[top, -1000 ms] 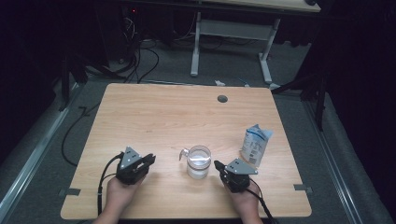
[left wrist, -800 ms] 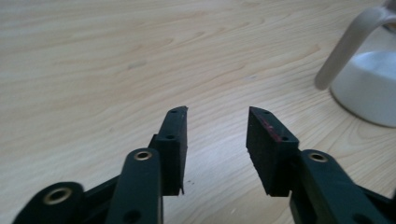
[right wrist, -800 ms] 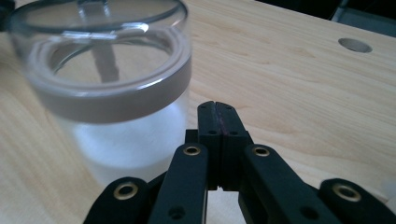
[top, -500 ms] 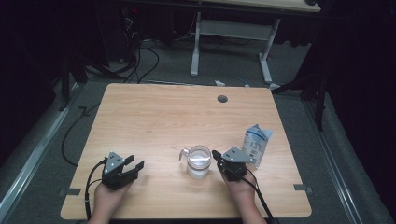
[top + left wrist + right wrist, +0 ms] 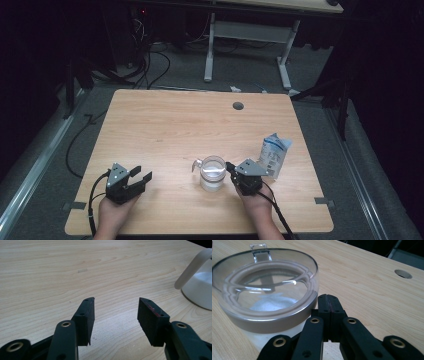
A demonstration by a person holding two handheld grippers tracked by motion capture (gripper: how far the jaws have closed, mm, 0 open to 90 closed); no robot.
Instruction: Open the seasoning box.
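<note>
A clear glass mug [image 5: 212, 172] with white powder in its bottom stands near the table's front, its handle pointing left. My right gripper [image 5: 229, 166] sits just right of it, shut and empty, with its tips [image 5: 329, 297] close against the mug's wall [image 5: 267, 290]; I cannot tell whether they touch. My left gripper [image 5: 141, 174] rests low over the wood at the front left, well apart from the mug [image 5: 200, 287]. Its jaws have just been opening and stand open [image 5: 116, 301] with nothing between them.
A white and blue pouch [image 5: 274, 152] stands right of the right gripper. A round cable hole [image 5: 238, 106] lies at the back of the wooden table [image 5: 165, 130]. Beyond the table are cables and desk legs on the floor.
The left gripper's jaws have opened, and that hand has shifted a little left toward the front edge. The right gripper and the mug stay put.
</note>
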